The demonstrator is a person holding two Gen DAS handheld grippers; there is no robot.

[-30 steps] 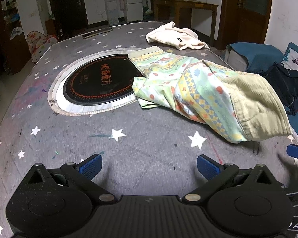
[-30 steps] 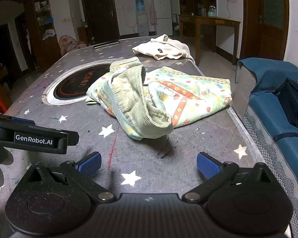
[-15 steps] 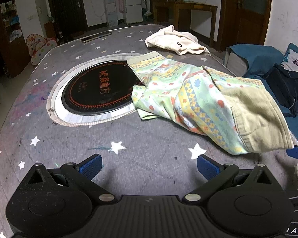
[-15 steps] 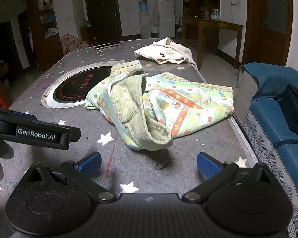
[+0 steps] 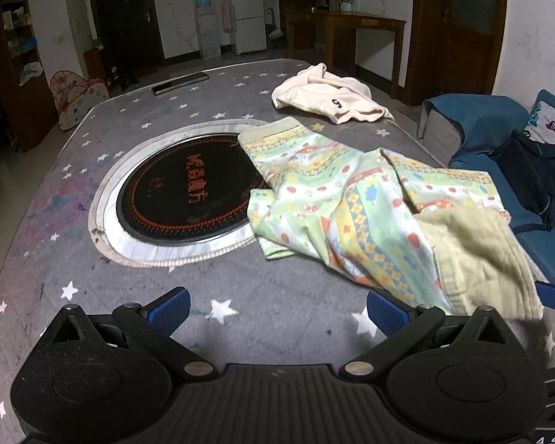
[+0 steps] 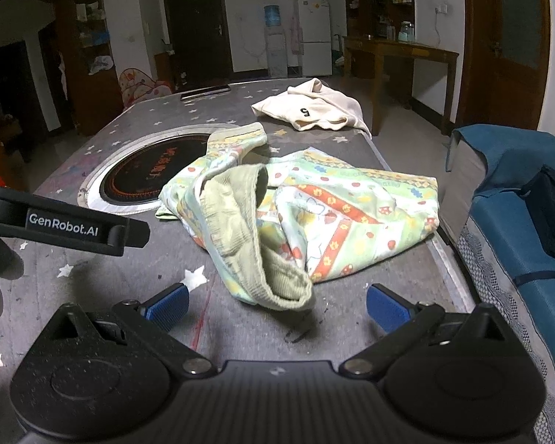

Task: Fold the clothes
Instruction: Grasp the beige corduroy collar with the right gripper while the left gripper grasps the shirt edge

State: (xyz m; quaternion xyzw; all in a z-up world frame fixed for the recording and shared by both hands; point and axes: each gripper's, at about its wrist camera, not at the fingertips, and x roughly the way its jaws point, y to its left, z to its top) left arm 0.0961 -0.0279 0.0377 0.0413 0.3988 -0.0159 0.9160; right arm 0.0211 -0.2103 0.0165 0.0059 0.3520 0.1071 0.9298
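Patterned pants point(image 5: 359, 207) lie crumpled on the star-print table point(image 5: 137, 285), ahead of and to the right of the left gripper point(image 5: 277, 309), straight ahead of the right gripper point(image 6: 277, 307). Both grippers hover low over the near table edge, fingers spread wide, nothing between the blue pads point(image 5: 168, 309) (same on the right point(image 6: 386, 309)). Ribbed olive waistband point(image 6: 240, 236) is the closest part: in the right wrist view its near fold sits just ahead of the gap between the fingers, slightly right of centre; in the left wrist view it reaches the right finger and partly overlaps its linkage in the picture (contact: cannot tell). Far leg of the pants drapes over the rim of the round black cooktop inset point(image 5: 188, 192), which is ahead-left of both grippers. Cream garment point(image 5: 329, 100) with a "5" lies well beyond the pants at the far right table edge, apart from them. Bare cloth ahead-left of the left fingers, open room there. Right table edge runs close to the pants; blue sofa point(image 6: 529, 259) with a dark bag point(image 6: 551, 211) just past it. Left gripper's body shows at the left of the right wrist view, beside the right fingers.
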